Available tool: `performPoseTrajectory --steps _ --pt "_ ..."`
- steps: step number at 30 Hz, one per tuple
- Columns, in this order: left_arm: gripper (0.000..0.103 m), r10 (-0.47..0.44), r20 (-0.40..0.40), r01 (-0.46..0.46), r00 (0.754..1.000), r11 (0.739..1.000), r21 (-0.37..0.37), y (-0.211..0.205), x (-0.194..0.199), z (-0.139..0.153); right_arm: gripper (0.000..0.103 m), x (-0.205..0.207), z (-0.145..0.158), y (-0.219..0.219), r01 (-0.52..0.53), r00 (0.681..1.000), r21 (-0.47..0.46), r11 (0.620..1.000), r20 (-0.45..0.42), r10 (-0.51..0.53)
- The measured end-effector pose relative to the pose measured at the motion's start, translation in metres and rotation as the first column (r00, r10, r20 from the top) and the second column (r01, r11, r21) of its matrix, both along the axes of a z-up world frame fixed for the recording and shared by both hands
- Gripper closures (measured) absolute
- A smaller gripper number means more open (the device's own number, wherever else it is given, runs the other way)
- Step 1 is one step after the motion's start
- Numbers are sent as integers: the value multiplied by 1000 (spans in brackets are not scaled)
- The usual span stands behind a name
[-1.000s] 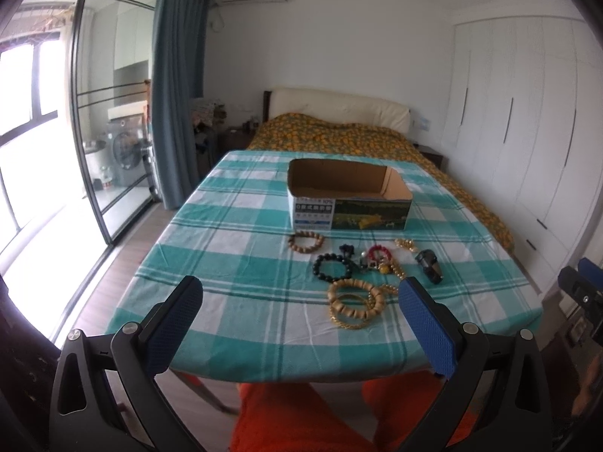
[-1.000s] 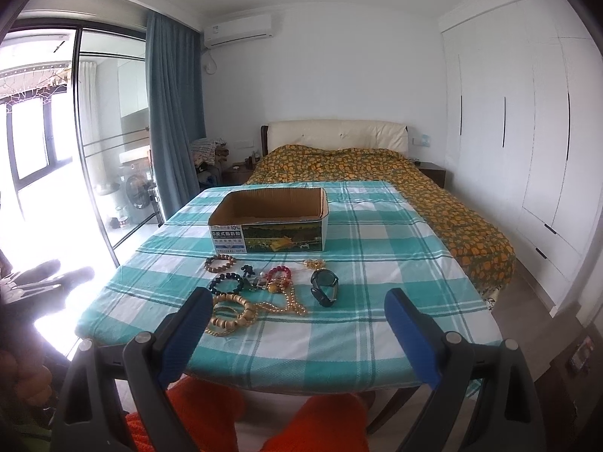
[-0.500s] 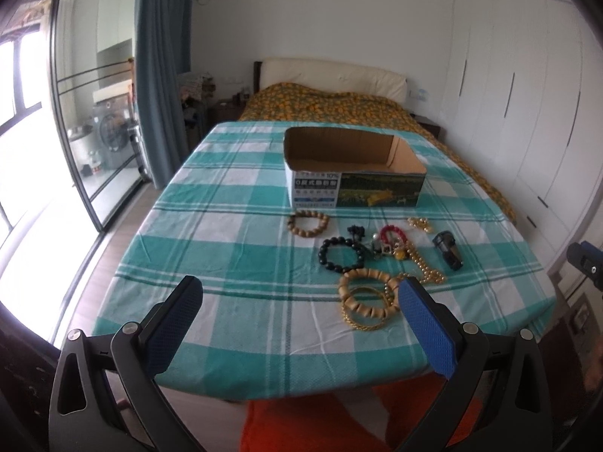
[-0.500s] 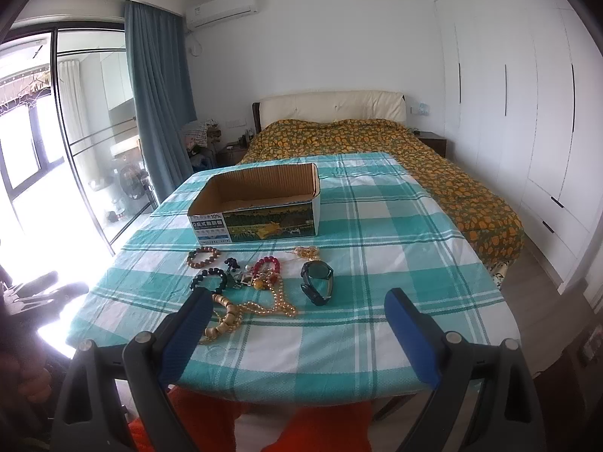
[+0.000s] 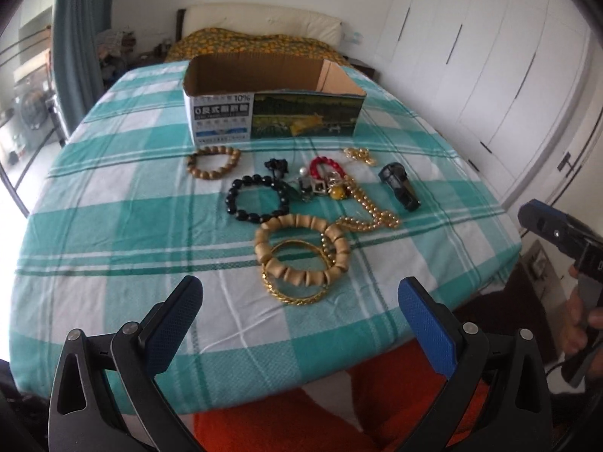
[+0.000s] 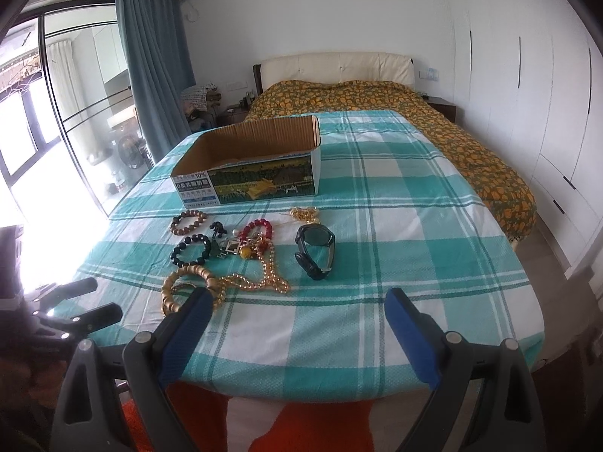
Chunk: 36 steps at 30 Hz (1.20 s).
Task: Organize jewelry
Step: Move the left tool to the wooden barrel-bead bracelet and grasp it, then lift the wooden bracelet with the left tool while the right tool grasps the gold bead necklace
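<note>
Jewelry lies on a teal checked tablecloth (image 5: 113, 226) in front of an open cardboard box (image 5: 275, 113) (image 6: 248, 177). Nearest is a big wooden bead bracelet (image 5: 301, 248) over a gold bangle (image 5: 297, 295). Behind lie a black bead bracelet (image 5: 256, 199), a brown bead bracelet (image 5: 213, 162), a red bead bracelet (image 5: 326, 165), a gold bead necklace (image 5: 367, 211) and a black watch (image 5: 399, 186) (image 6: 314, 250). My left gripper (image 5: 297, 312) is open and empty, just short of the bangle. My right gripper (image 6: 297, 322) is open and empty over the table's front edge.
A bed with an orange patterned cover (image 6: 377, 101) stands behind the table. White wardrobes (image 6: 527, 75) line the right wall. A glass door and blue curtain (image 6: 154, 56) are on the left. Orange-clad knees (image 5: 339, 425) show below the table edge.
Both grippers have moved forward and down toward the table, so the jewelry and box look larger. Both stay open. Nothing on the table has moved.
</note>
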<state>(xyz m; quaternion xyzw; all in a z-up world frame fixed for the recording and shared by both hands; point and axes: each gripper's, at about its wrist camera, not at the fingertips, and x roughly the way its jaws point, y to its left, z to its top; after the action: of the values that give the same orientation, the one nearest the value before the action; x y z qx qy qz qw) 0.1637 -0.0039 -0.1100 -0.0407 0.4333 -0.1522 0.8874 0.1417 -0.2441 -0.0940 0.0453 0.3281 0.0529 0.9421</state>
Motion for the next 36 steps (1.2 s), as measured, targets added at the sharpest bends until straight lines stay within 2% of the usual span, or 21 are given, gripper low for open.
performPoseTrajectory --steps 5,8,9,11,12,15,18,20,21,24,29,32,36 --pt "1 91 -80 -94 993 995 -37 11 41 -25 9 3 -15 2 -9 999 12 1000 -40 9" --pt "2 132 -122 -134 984 991 -10 16 59 -42 9 5 -21 3 -12 998 16 1000 -55 13" --pt "4 142 -132 -143 981 990 2 16 64 -48 9 6 -23 3 -14 998 17 1000 -60 15" --pt "18 159 -166 -159 973 987 12 19 73 -58 9 7 -26 3 -15 998 18 1000 -67 16" --pt "19 165 -184 -167 969 986 3 19 76 -62 9 8 -27 3 -15 997 18 1000 -70 16" --pt "25 173 -165 -170 971 985 34 13 78 -61 9 11 -31 2 -15 997 18 1000 -80 17" --pt "46 155 -145 -145 977 986 78 1 77 -59 9 14 -34 2 -14 996 18 1000 -86 15" --pt "83 130 -143 -120 981 990 74 -3 78 -60 9 18 -39 0 -11 996 16 1000 -92 13" --pt "90 121 -155 -113 980 992 59 -2 79 -60 9 21 -42 0 -9 995 16 1000 -97 10" --pt "90 122 -171 -126 978 992 -12 9 81 -58 9 26 -50 -2 -6 993 20 1000 -116 8" --pt "91 164 -167 -185 972 976 -115 39 72 -42 9 30 -60 -1 -30 992 26 999 -125 33" --pt "91 205 -148 -225 968 966 -131 61 63 -31 9 40 -67 2 -58 990 41 997 -128 63" --pt "91 278 -136 -292 951 952 -92 89 57 -30 10 59 -77 13 -113 984 83 990 -129 123"
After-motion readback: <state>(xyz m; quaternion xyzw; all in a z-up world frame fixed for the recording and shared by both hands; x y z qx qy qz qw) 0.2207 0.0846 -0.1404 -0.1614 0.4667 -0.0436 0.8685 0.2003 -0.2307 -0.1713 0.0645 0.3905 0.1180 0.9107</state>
